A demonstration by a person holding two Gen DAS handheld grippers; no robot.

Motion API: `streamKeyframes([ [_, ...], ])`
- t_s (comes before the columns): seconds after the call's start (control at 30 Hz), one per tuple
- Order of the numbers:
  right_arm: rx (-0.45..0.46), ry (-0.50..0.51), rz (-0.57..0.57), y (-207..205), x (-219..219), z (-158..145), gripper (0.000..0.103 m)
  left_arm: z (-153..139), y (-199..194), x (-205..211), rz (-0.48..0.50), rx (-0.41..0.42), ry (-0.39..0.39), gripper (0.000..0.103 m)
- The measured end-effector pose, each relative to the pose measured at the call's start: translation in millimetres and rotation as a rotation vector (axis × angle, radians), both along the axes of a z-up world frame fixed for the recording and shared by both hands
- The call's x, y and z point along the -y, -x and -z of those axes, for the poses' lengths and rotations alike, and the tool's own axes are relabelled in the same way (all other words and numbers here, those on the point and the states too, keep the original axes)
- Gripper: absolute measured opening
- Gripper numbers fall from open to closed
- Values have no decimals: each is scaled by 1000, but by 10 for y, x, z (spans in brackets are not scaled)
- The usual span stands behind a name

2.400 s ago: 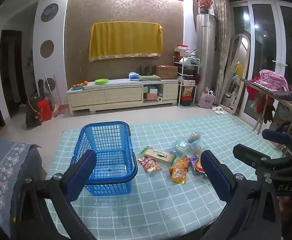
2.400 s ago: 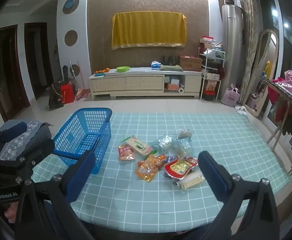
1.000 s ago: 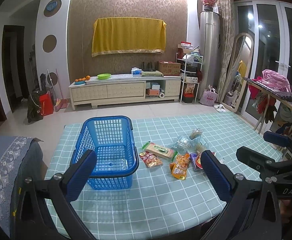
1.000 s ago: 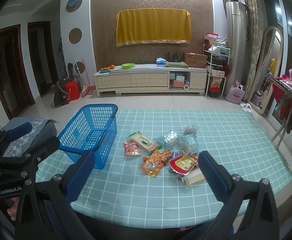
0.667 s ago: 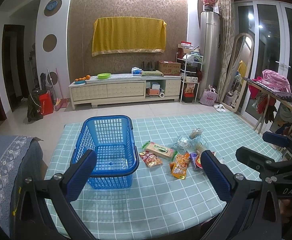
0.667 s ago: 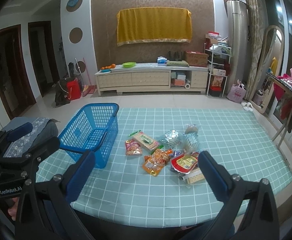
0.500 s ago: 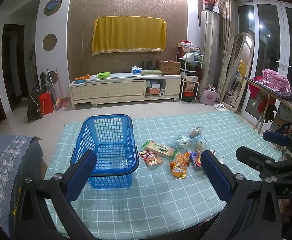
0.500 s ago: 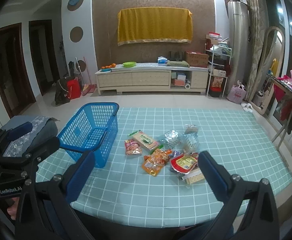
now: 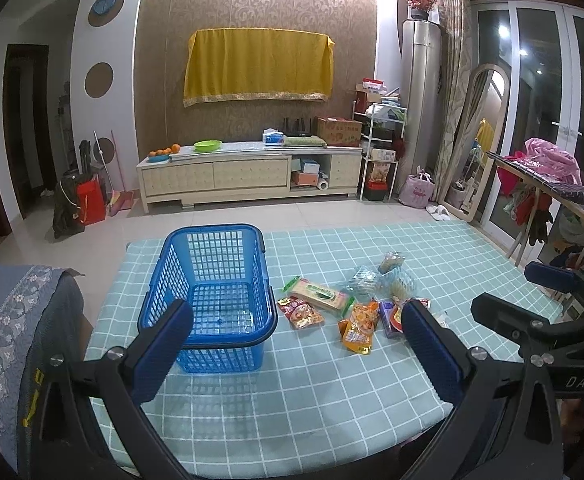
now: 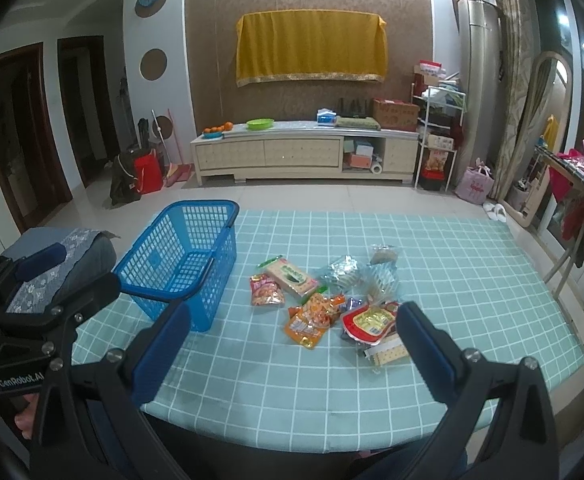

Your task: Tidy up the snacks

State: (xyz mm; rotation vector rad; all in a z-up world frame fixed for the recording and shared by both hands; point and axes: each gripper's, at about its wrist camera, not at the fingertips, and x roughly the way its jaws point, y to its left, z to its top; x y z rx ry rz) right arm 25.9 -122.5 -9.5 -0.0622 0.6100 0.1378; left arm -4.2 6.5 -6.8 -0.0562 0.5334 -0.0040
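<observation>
Both grippers have risen slightly. One basket [image 9: 211, 292] sits ahead-left of the left gripper [image 9: 296, 354]; about nine snack packets [image 10: 332, 300] lie ahead of the right gripper [image 10: 292, 350]. Both hover level, jaws wide apart, empty.

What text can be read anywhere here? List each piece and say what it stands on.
"DAS": on the right gripper body, seen from the left wrist view.
"CenRobot.AI": on the left gripper body, seen from the right wrist view.
Snack packets, cardboard box: print too small or blurred to read.

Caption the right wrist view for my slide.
Open right hand-held gripper above checked teal tablecloth, empty blue plastic mesh basket beside scattered snack packets.
</observation>
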Motion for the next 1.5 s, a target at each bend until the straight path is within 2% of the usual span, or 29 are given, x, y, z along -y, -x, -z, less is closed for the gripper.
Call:
streamKeyframes([
  [0.7,0,-4,3,-7,-1,17,103,-31,-64,52,4,-17,-19,103],
  [0.97,-19,-7,9,-50,176,-32,103,-66,-153,181,19,-35,-20,103],
  [1.1,-25,-4,-1,-115,291,-103,103,-89,-255,288,27,-58,-8,103],
  [1.27,-43,11,-7,-270,442,-174,103,-133,-487,497,46,-80,-39,103],
  [1.5,-39,35,25,-572,800,-184,103,-146,-887,775,93,-67,-61,103],
])
